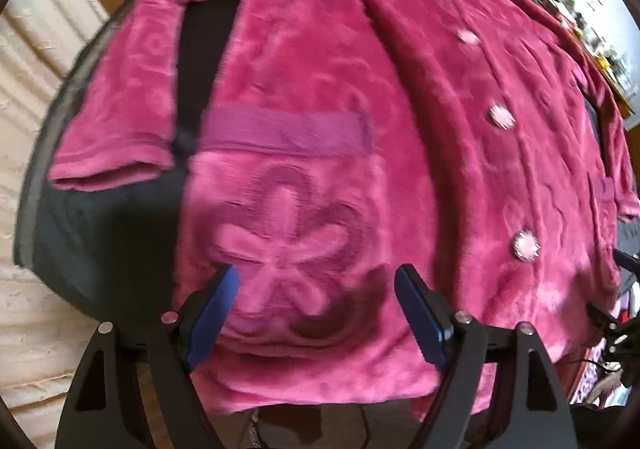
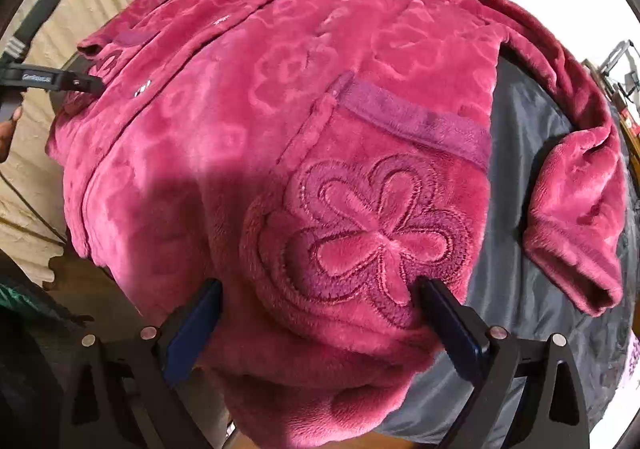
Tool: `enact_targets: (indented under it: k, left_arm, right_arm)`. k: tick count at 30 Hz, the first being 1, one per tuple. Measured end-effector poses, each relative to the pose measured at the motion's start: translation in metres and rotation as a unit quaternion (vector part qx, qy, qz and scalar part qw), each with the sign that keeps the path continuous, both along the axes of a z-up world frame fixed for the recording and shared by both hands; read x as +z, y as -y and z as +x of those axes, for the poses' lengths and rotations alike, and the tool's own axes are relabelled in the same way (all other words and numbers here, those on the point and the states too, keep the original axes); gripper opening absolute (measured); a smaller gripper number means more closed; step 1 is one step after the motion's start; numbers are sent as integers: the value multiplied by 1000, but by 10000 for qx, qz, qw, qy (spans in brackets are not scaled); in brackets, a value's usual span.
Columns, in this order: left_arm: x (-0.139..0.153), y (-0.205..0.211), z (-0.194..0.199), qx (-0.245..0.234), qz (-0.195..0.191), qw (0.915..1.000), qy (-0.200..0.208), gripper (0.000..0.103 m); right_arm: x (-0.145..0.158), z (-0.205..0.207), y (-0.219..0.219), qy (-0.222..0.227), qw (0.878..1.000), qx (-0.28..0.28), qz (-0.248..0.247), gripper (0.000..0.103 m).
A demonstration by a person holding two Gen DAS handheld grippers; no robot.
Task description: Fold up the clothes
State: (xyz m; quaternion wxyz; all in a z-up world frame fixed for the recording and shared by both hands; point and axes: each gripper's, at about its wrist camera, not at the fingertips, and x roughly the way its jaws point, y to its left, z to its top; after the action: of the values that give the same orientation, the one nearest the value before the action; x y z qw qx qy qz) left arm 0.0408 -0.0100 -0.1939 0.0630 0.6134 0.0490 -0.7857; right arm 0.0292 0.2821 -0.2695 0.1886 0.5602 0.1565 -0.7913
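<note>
Ahead of both claws lies a deep pink fleece jacket (image 2: 280, 97) embossed with paler flower shapes; its pocket (image 2: 372, 233) carries a stitched purple-edged flower under a purple band, pale pink buttons (image 1: 502, 116) run beyond, on dark grey cloth (image 2: 520, 153)

left tool (image 1: 316, 281) agape, right tool (image 2: 320, 295) agape

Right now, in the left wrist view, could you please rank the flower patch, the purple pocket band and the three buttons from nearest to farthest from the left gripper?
1. Flower patch, lying between the open fingers of the left gripper.
2. Purple pocket band, straight above the flower.
3. Lowest button, off to the right; too close to the band to call firmly.
4. Middle button, right.
5. Top button, farthest, upper right.
</note>
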Motion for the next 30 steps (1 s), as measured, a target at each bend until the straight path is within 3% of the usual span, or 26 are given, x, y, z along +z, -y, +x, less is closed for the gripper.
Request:
enact_targets:
  k: [5,10,12,15,22,30]
  left_arm:
    - [-9,20,2,262,-21,9996,62,84]
    - [-12,20,6,108,-315,9994,-26,86]
    - [-12,19,12,14,-492,9987,-111,87]
    - [-13,25,24,98,-609,9980,-139,88]
    - [-8,43,44,318,-606,9975,-157,88]
    - [-15,25,99,332,-158,9990,-270,88]
  right_arm:
    - [36,-19,26,-454,9978,111,-471,100]
    - [2,-34,49,-99,9983,518,-266,100]
    - [-13,-33,38,-38,9991,424,42,101]
    - [-17,-26,21,-160,9991,398,60,101]
    - [-15,-24,24,-133,9993,325,132,102]
    - [-13,-17,26,-248,9992,304,53,102]
